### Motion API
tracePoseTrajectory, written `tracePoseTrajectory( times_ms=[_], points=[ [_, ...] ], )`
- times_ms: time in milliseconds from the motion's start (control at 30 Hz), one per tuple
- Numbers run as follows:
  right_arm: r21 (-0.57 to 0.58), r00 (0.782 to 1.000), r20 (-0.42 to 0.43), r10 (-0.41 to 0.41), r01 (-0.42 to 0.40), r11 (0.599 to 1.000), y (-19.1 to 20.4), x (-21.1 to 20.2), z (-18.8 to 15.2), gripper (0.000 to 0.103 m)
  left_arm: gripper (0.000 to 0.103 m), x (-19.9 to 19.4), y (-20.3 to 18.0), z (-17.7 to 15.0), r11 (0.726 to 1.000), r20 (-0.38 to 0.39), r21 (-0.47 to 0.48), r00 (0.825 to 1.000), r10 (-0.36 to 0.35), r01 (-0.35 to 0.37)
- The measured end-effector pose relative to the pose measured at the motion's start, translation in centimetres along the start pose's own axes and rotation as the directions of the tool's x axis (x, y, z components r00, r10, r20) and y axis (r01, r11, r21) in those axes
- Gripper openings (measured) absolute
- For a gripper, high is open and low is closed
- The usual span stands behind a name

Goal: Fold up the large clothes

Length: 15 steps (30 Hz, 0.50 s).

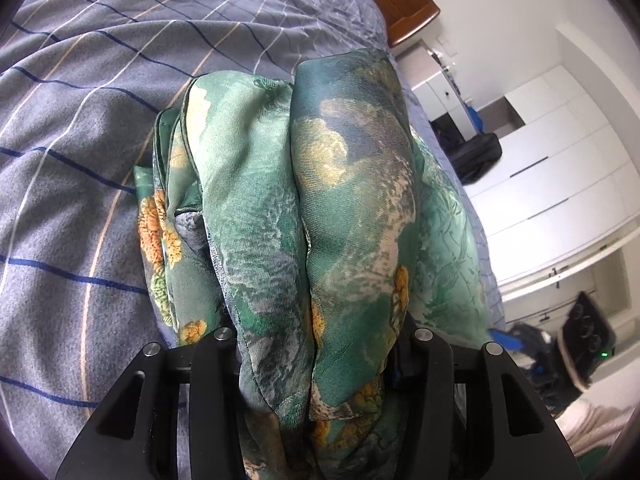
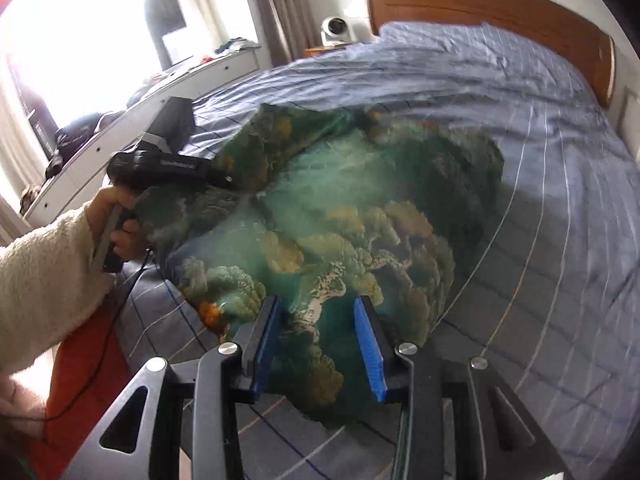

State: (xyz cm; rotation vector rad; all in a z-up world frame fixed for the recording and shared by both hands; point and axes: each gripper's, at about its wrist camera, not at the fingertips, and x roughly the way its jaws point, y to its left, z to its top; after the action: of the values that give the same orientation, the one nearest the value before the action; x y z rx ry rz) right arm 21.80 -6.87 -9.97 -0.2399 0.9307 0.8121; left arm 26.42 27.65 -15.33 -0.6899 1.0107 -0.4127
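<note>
- The left gripper (image 1: pixel 320 344) holds a thick bunch of the green floral garment (image 1: pixel 304 200); gathered folds of the silky cloth fill the space between its jaws and hide the pads.
- From that grip the cloth runs forward in several long ridges and drops onto the bed (image 1: pixel 88 128), which is covered with a grey-blue checked quilt.
- The right gripper (image 2: pixel 320 344) is empty, its blue pads (image 2: pixel 370 344) standing partly apart just above the near edge of the garment (image 2: pixel 340 216) with nothing pressed between them.
- In the right wrist view, a hand (image 2: pixel 120 220) in a cream fleece sleeve (image 2: pixel 44 272) grips the left tool's handle at the garment's far left side.
- The garment lies near the middle of the bed, spread but rumpled, one side pulled up into the left grip.
- My judgement: the fold is at an early stage. No neat folded edge shows yet; the cloth needs flattening and folding over, and the right gripper probably needs a hold first.
</note>
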Motion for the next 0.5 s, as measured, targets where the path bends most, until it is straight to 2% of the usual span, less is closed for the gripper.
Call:
tracePoseTrajectory(
  times_ms=[67, 167, 367, 400, 467, 500],
  points=[
    [0.031, 0.999, -0.043, -0.007, 0.008, 0.999, -0.5, 2.3, -0.1, 0.040, 0.050, 0.0, -0.1, -0.1, 1.000, 0.005, 0.005, 1.000, 0.006, -0.006],
    [0.033, 0.999, -0.046, -0.012, 0.013, 0.999, -0.6, 3.9, -0.7, 0.040, 0.050, 0.1, -0.1, -0.2, 1.000, 0.010, 0.005, 1.000, 0.006, -0.007],
    [0.007, 0.997, -0.069, -0.024, 0.025, 1.000, -0.3, 2.7, 0.4, 0.039, 0.053, -0.4, -0.4, -0.2, 1.000, 0.008, -0.019, 1.000, 0.005, -0.005],
    [0.000, 0.997, -0.062, -0.045, 0.045, 0.999, 0.1, 2.0, 1.0, 0.039, 0.056, -0.6, -0.6, -0.1, 1.000, 0.007, -0.031, 1.000, 0.005, -0.005],
    [-0.039, 0.996, 0.019, -0.091, 0.092, 0.995, 1.8, -0.2, 2.8, 0.040, 0.063, -1.4, -1.3, 0.1, 0.999, -0.002, -0.041, 1.000, 0.008, -0.009],
    [-0.053, 0.995, 0.043, -0.087, 0.089, 0.995, 2.4, -0.6, 3.3, 0.040, 0.069, -2.3, -1.8, 0.3, 0.999, 0.003, -0.039, 1.000, 0.023, -0.023]
  ],
)
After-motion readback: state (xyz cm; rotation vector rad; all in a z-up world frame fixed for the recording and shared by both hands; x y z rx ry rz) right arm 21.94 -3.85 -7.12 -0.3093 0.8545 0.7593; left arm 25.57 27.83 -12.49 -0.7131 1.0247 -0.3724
